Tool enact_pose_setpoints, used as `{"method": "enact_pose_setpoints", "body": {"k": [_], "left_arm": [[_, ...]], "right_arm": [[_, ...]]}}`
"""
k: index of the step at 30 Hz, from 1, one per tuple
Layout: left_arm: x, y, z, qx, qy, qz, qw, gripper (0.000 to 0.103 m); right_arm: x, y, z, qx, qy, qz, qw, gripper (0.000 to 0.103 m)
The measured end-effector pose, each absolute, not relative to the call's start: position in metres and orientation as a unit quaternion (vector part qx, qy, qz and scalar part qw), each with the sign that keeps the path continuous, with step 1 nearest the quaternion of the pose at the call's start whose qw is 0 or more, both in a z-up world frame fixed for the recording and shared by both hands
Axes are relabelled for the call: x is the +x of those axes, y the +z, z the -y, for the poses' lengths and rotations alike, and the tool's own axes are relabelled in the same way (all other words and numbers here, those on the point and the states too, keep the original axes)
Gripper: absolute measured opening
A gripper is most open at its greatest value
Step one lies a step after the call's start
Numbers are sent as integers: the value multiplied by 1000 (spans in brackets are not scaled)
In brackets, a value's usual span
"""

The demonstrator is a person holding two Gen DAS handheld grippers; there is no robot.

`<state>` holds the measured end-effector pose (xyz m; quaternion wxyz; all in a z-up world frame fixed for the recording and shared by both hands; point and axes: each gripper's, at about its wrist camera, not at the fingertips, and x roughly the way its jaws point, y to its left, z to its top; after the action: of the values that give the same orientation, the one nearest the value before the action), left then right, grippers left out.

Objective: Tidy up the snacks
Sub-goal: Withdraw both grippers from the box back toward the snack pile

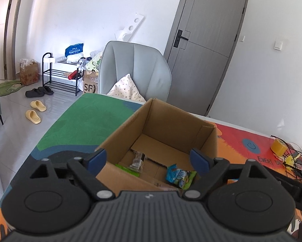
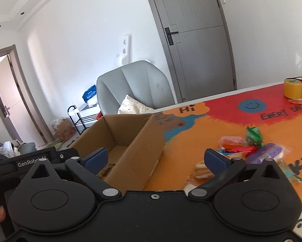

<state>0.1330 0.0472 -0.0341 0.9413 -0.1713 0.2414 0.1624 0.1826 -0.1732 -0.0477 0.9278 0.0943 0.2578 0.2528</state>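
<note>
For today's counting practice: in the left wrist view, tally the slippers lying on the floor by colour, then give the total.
Yellow open-toed slide slippers: 2
Black closed-toe slippers: 2
Total: 4

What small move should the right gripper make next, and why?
Probably swing the right gripper, open and empty, toward the snack pile on the mat and line up on one packet. The cardboard box holds only a few snacks, and the pile sits just past its side.
</note>
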Motion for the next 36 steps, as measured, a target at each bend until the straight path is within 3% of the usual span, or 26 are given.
{"method": "enact_pose_setpoints", "body": {"k": [5,13,36], "left_arm": [[123,-33,-34,-161,148,-232,948,90],[114,-30,-12,-135,137,-224,955,101],[75,-22,50,-114,97,-179,972,101]], "right_arm": [[175,-52,189,93,233,-257,933,103],[160,-53,215,102,204,-250,941,103],[116,-52,269,115,151,-214,958,103]]}}
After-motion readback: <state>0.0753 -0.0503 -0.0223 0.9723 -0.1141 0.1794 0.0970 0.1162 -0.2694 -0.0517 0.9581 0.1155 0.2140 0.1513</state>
